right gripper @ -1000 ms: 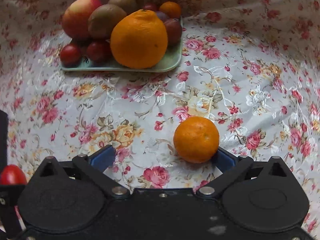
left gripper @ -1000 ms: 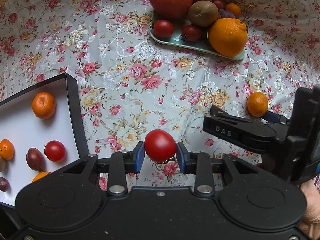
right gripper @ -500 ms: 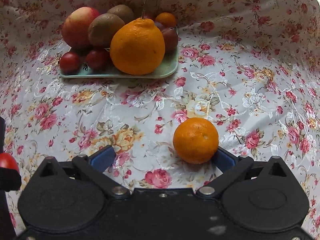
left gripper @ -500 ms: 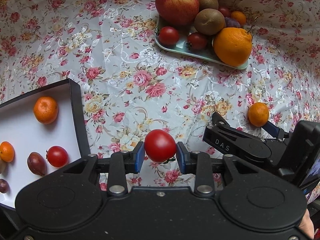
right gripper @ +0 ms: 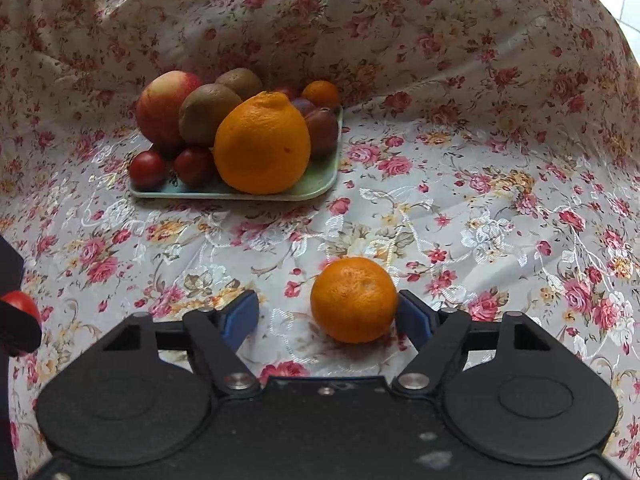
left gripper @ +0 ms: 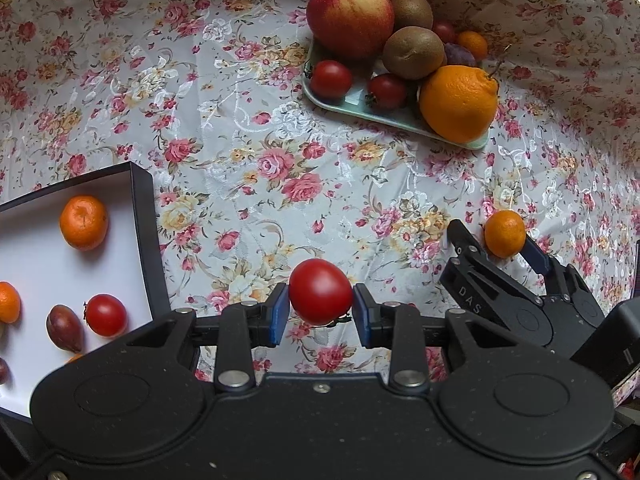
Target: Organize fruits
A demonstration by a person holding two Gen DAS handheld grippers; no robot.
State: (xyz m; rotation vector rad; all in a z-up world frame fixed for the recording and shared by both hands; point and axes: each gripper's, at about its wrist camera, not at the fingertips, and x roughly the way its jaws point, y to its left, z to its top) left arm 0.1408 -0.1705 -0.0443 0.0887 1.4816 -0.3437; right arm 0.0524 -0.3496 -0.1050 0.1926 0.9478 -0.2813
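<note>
Clamped between the blue pads of the left tool is a red tomato, held clear above the flowered cloth that covers the surface. Off to that tool's left sits a black-rimmed box with a white floor, and in it lie a mandarin, a second tomato, a dark plum-like fruit and another orange fruit cut by the frame edge. The right tool stands spread wide around a small mandarin that rests on the cloth; its right pad touches or nearly touches the fruit, while the left pad is well apart from it, so nothing is gripped there. In the left wrist view the same right tool shows at the right side, its fingers flanking that mandarin. Farther back on the surface lies a pale green tray piled with fruit: a large orange at the near edge, a red-and-yellow apple, two brown kiwis, two small tomatoes at the tray's near left, a dark plum and a small orange fruit behind. The cloth rises in folds behind the tray
</note>
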